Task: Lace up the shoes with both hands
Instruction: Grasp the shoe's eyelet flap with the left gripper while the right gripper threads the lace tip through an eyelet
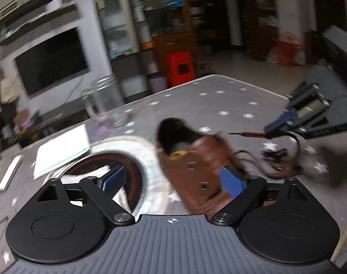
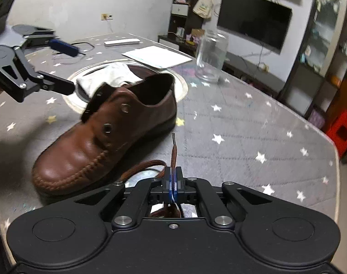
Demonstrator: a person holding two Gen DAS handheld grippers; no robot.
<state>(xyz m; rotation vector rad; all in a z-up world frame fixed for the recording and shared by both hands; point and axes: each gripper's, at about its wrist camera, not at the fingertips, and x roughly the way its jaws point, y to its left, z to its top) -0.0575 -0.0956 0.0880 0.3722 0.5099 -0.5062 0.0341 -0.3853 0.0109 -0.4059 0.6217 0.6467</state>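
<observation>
A brown leather shoe stands on the star-patterned table cloth, toe towards the right wrist camera, with its eyelets showing bare. My right gripper is shut on a brown shoelace just right of the toe; the lace tip sticks out ahead of the pads and the rest loops back under the gripper. In the blurred left wrist view my left gripper stands open over the shoe, its right pad in front of the leather. My right gripper shows there at the right, with the lace stretched towards the shoe.
A round mat with a white cloth lies behind the shoe. A glass jar, a white paper pad and a white bar sit farther back. The table edge curves at the right, with a red stool beyond.
</observation>
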